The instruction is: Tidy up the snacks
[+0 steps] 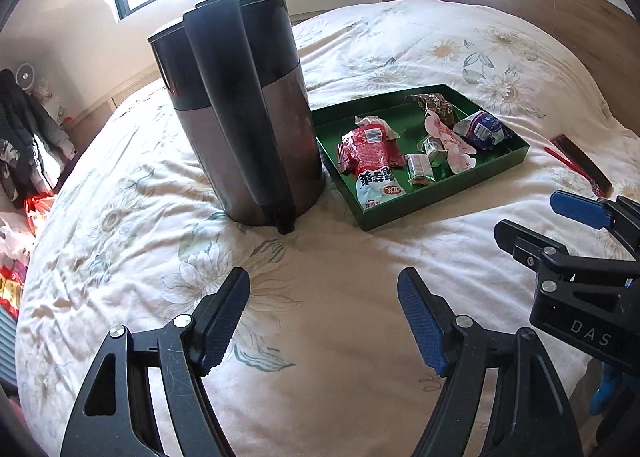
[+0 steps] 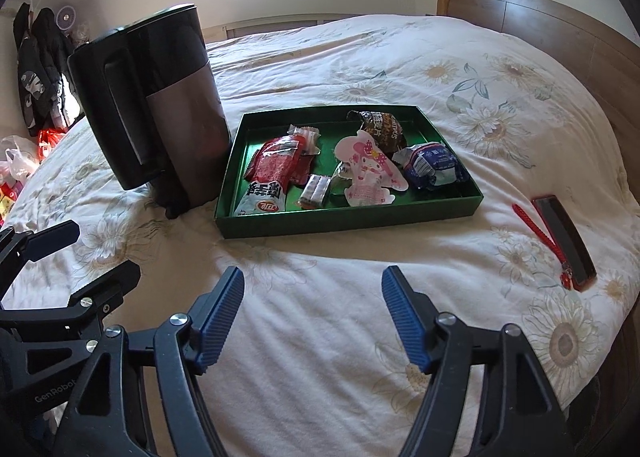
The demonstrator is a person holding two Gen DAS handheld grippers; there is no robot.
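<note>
1. Landmark: shallow dark-green rectangular cardboard tray (image 2: 348,219), lying flat on the cream floral-print quilt of the bed (image 2: 320,297). The snacks are all inside it, which reads as gathering them in one container.
2. In the tray, loose and overlapping: a red-and-white crinkled chip packet (image 2: 272,173) at the end nearest the kettle; a small clear-wrapped brown bar (image 2: 315,189) beside it; a pink-and-white cartoon-printed pouch (image 2: 366,171) mid-tray; a dark brown foil packet (image 2: 380,127) at the far wall; a blue-and-white wrapped bundle (image 2: 432,167) at the end away from the kettle.
3. Tall black-and-grey electric kettle (image 2: 160,105) stands upright just beside the tray's short end, handle towards the grippers. Likely only a neighbour, not part of the sorting.
4. Red-cased flat phone with a red wrist strap (image 2: 564,241) lies on the quilt past the tray's other end, well apart from it.
5. Left gripper (image 1: 324,321): jaws spread, nothing between the blue pads, angled downward over bare quilt on the near side of the tray.
6. Right gripper (image 2: 312,317): likewise spread and empty, tilted downward, near side of the tray, apart from its wall.
7. The two grippers sit side by side, neither touching tray nor snack. Judgement: sorting looks largely done.
</note>
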